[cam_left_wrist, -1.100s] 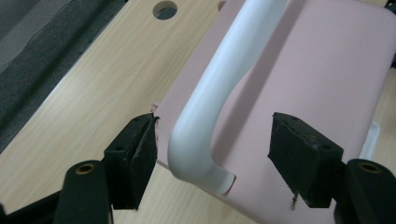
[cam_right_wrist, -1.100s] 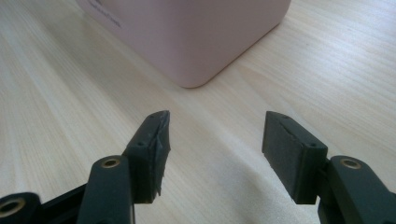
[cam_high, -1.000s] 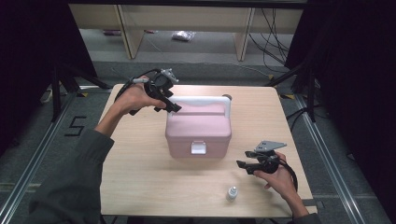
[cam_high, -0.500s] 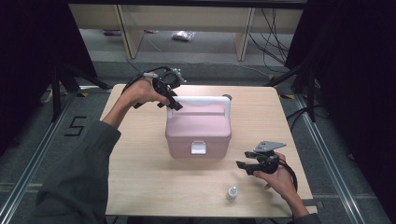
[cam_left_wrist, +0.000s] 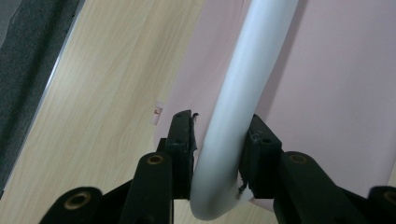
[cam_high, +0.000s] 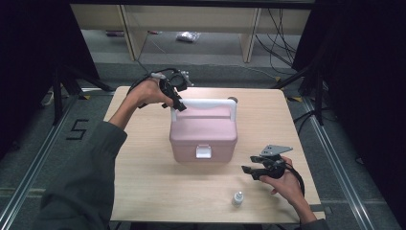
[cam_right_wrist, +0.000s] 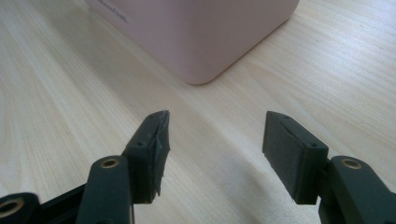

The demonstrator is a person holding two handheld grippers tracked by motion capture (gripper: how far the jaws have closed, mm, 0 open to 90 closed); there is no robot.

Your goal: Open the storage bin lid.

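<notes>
A pink box (cam_high: 203, 132) with a white latch (cam_high: 203, 152) stands mid-table, its white handle (cam_high: 206, 102) lying over the lid's far edge. My left gripper (cam_high: 174, 103) reaches down at the handle's left corner. In the left gripper view the jaws (cam_left_wrist: 222, 123) have just been closing, and the pads now sit against both sides of the handle (cam_left_wrist: 252, 70). My right gripper (cam_high: 246, 170) rests low near the table's front right, open and with nothing between its jaws (cam_right_wrist: 215, 121). It points at the box's corner (cam_right_wrist: 196, 32).
A small white bottle (cam_high: 237, 198) stands near the table's (cam_high: 143, 163) front edge, left of my right hand. Shelving and cables lie on the floor beyond the far edge. Dark frames flank both sides of the table.
My left gripper has shifted slightly right and down onto the handle's left corner, and its jaws have closed around it. The right hand has not moved.
</notes>
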